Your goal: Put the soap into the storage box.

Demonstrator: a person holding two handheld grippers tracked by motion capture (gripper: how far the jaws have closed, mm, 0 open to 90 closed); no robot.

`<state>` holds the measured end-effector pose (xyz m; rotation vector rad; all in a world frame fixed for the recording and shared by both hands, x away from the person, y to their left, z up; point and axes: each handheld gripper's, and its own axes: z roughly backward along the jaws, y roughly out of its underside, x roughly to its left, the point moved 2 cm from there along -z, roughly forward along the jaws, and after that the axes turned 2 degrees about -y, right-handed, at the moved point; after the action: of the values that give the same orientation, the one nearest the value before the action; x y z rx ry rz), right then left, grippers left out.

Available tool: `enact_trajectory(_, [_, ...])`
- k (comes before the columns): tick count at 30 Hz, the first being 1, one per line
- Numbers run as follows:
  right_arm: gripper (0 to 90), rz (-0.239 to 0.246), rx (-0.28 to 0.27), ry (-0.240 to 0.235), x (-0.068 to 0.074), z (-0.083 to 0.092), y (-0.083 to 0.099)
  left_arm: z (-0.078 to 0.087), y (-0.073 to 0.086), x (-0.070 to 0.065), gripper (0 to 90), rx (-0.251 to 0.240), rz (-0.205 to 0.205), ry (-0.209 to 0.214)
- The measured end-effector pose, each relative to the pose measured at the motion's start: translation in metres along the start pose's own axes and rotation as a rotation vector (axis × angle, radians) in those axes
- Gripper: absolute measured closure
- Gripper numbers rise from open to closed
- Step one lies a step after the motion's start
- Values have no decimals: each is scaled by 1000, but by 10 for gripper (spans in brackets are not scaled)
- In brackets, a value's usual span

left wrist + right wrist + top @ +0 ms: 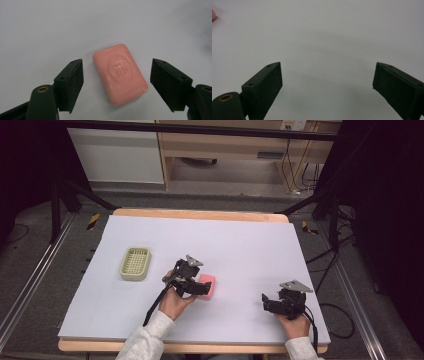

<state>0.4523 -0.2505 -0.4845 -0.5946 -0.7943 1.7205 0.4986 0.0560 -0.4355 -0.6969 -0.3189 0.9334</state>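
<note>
**Soap between my jaws, grip not yet made**

My left gripper (117, 85) hangs over the pink soap bar (120, 72), jaws spread wide, one on each side of it and neither touching. The bar lies flat on the white table (240, 245), near the middle, turned at a slant to my jaw line. My right gripper (327, 87) rests well apart, near the table's right front, jaws wide too, nothing between them.

The slant is my worry: if I close now, I judge the pads would meet corners, not flat sides, and the smooth bar could twist or squirt out. The ribbed soap dish (135, 263) sits to the left, well apart from the bar; a loose hold could drop it on any carry there.
</note>
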Motion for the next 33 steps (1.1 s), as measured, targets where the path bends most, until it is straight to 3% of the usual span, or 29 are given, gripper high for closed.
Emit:
enact_trajectory(17, [93, -4, 5, -5, 1, -1, 0, -25, 0, -7, 253, 53, 21, 3])
enact_trajectory(33, [93, -3, 12, -13, 1, -2, 0, -40, 2, -12, 234, 95, 10, -21])
